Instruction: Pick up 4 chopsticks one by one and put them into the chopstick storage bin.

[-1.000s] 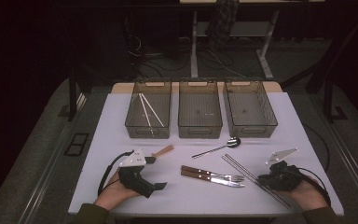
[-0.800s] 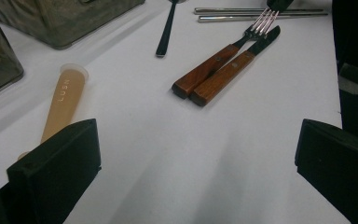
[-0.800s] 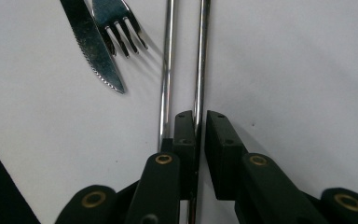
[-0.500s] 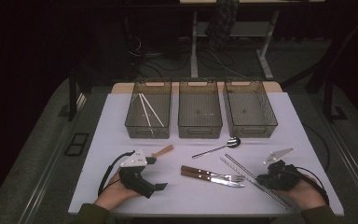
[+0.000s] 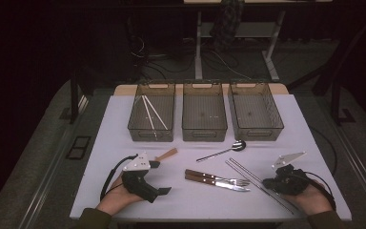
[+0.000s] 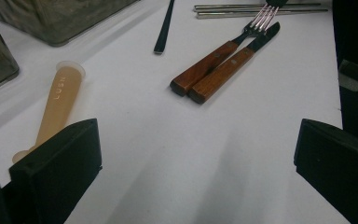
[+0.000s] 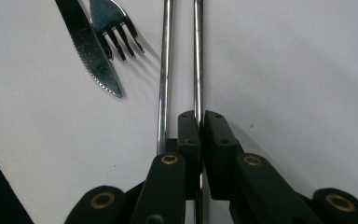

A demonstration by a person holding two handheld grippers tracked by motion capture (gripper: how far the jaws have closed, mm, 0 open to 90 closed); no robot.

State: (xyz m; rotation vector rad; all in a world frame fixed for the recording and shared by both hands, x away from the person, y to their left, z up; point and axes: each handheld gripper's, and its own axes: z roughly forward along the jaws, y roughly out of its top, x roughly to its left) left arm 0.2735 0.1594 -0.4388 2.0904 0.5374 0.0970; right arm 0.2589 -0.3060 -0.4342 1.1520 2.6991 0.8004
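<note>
R gripper (image 7: 200, 122): jaws together, clamped on one metal chopstick (image 7: 198, 56), the right one of the pair in the right gripper view. Second chopstick (image 7: 165, 70) lies free just beside it, running past the outside of the left jaw. In the high view this gripper (image 5: 269, 182) sits at the table's near right corner, held in the right hand (image 5: 310, 198), grey plate on top.

Knife (image 7: 89, 49) blade & fork (image 7: 113, 25) tines lie just left of the free chopstick, apart from it. Both have wooden handles, side by side, handles touching or nearly so (left gripper view: knife (image 6: 223, 72), fork (image 6: 214, 58)).

L gripper (image 6: 196, 154): jaws wide apart, nothing between them, bare white table (image 6: 168, 163) below. High view: L gripper (image 5: 164, 191) near left front edge, in the left hand (image 5: 116, 200), pointing toward the knife/fork.

Tan plastic utensil handle (image 6: 58, 100) lies just beside L gripper's left jaw; cannot tell if touching. Dark spoon (image 5: 224, 151) lies farther out, between cutlery & bins.

Three clear bins in a row at the far side: left bin (image 5: 151, 134) holds two pale sticks (image 5: 151, 113), middle bin (image 5: 205, 133) & right bin (image 5: 257, 132) look bare.
</note>
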